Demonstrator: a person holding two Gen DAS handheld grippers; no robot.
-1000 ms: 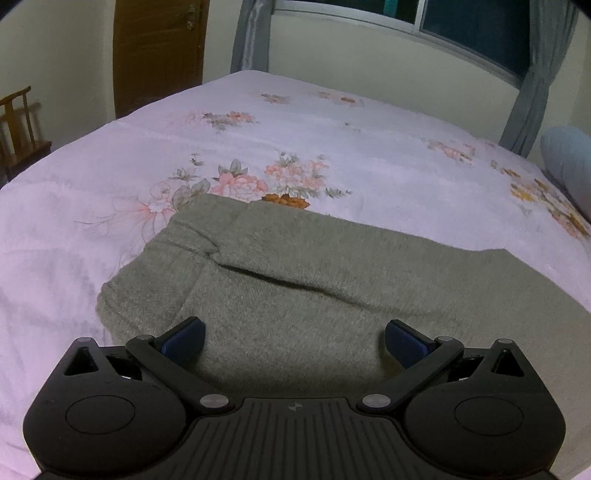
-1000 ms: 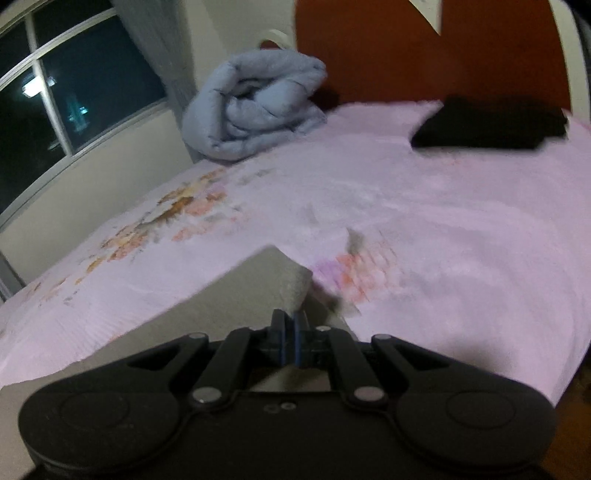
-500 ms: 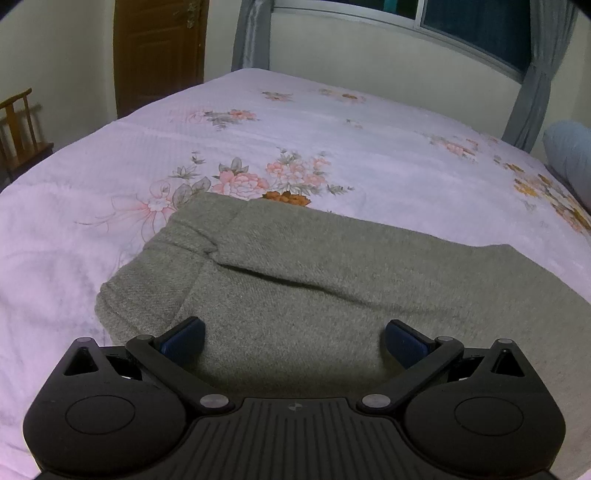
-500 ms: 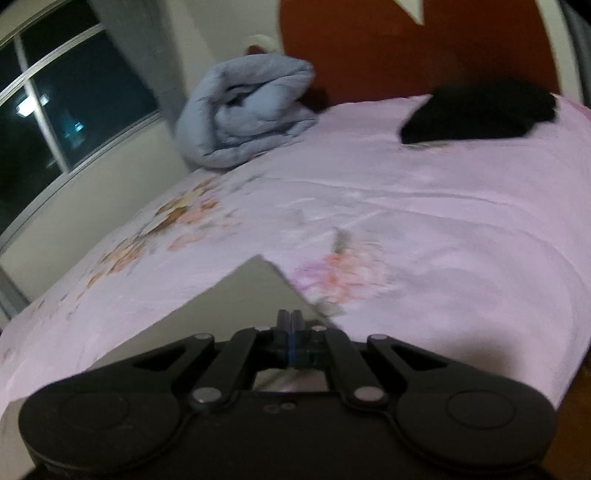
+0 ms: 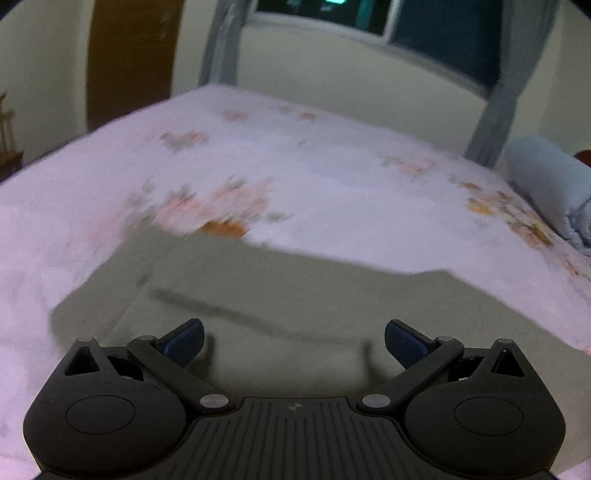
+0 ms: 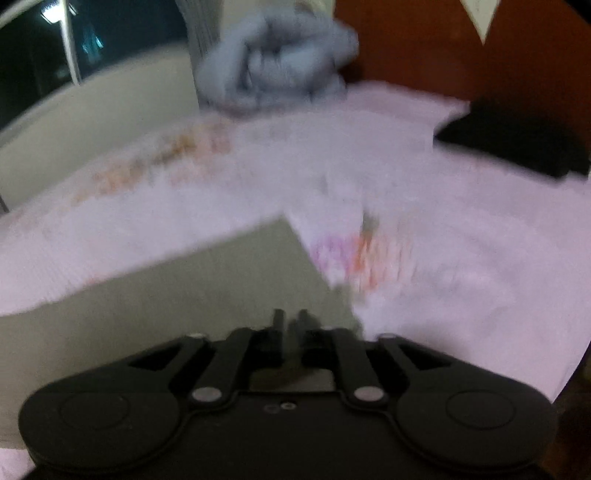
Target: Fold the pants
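Pants (image 5: 280, 302), grey-green knit, lie folded flat on the bed (image 5: 332, 177), near its front edge. Long axis runs left-right across the left wrist view; the rounded end points left, the squared corner right, toward the rolled blue blanket (image 5: 546, 184).

Left gripper (image 5: 293, 338): jaws wide, nothing between them, hovering over the pants' near edge. Right gripper (image 6: 290, 321): jaws narrow w/ a slim gap; they've just been opening from fully closed. Can't tell through the blur whether any cloth sits in the gap.

Vs a sec ago: both views now motion-blurred. In the left view the pants sit lower and more of the window (image 5: 369, 18) shows. In the right view the pants corner (image 6: 284, 229) is farther from the jaws.

Only the right view shows the dark folded garment (image 6: 517, 144) on the bed beyond the pants and the red-brown headboard (image 6: 461, 48). Only the left view shows the door (image 5: 133, 55) and the pants' rounded end.
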